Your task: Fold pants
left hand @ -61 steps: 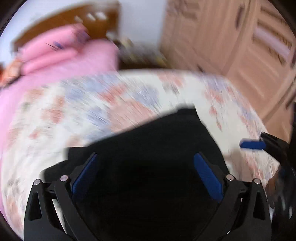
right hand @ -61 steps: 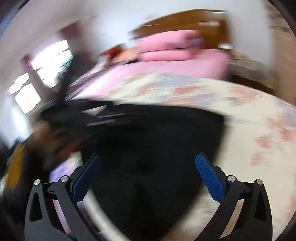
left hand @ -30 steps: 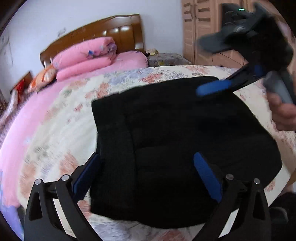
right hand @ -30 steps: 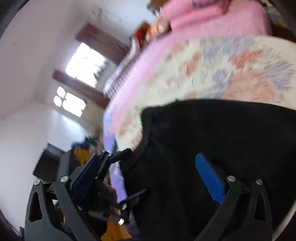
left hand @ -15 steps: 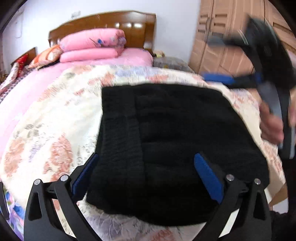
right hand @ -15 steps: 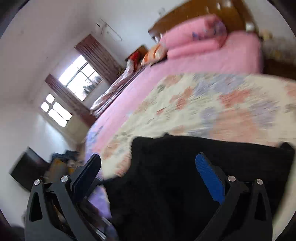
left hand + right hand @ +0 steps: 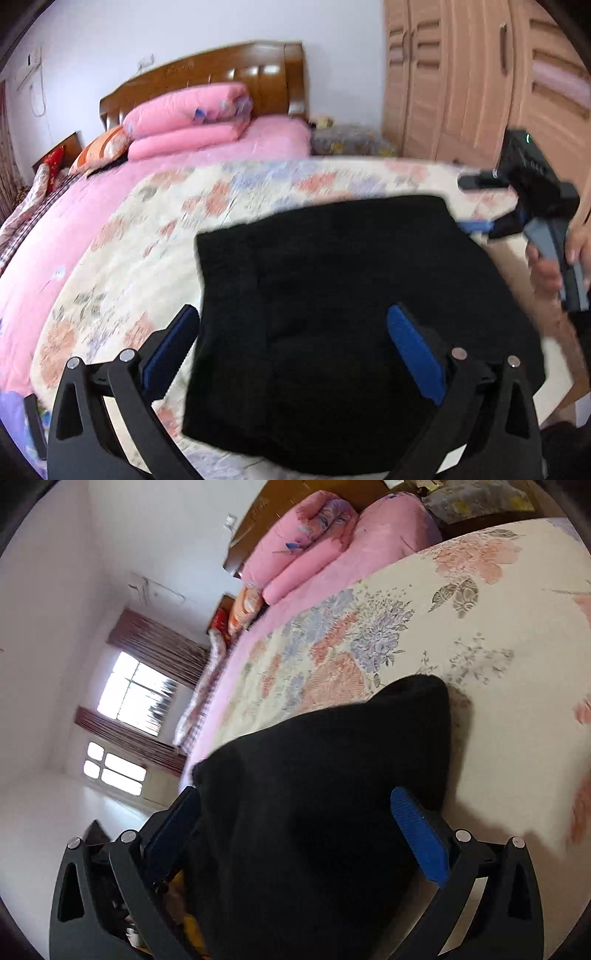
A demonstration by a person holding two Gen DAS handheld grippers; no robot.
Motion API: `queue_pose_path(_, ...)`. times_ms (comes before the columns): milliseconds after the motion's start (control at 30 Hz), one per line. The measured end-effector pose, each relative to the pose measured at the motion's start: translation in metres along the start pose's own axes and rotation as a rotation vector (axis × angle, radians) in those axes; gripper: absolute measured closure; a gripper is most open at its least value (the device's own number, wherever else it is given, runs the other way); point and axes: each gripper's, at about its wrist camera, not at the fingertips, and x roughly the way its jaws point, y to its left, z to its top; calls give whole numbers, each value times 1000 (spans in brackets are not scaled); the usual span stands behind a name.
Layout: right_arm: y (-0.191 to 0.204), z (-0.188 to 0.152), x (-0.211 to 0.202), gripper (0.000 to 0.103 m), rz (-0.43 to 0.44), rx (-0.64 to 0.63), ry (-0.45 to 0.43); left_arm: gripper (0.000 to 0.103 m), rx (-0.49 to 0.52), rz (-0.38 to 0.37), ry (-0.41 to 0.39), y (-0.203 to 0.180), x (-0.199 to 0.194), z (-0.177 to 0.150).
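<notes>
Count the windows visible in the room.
2. A larger window sits between the curtains; a smaller window lies just below it in the right wrist view. Others may be out of view.

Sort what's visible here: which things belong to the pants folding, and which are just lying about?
Job:
black pants, folded on the floral bedspread
left gripper, open
right gripper, open

Lying about:
pink quilts
orange pillow
headboard
wardrobe
window

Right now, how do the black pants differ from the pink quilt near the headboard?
The black pants lie flat near the foot of the bed; the pink quilt is a thick, puffy bundle by the headboard. Pants are plain, the quilt shows small prints. Both are folded.
</notes>
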Motion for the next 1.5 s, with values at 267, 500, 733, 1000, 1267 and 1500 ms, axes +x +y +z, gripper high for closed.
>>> queue_pose_path(267, 50, -9, -32, 4, 4, -92, -197, 2, -173, 233, -81, 54, -43, -17)
queue_pose_path(500, 125, -105, -63, 4, -223, -441, -217, 2, -129, -134, -204, 11, -85, 2)
queue_pose_path(733, 120, -171, -9, 4, -500, -585, -62, 2, -45, -166, -8, -18, 6, -16)
queue_pose_path(1000, 97, -187, 0, 4, -486, -591, -27, 1, 22, -97, -75, -20, 16, -29)
queue_pose_path(1267, 109, -219, -22, 4, -533, -631, -39, 1, 20, -67, -81, -31, 5, -33)
queue_pose_path(1500, 115, -235, -67, 4, -499, -649, -142, 1, 11, -42, -80, -35, 6, -31)
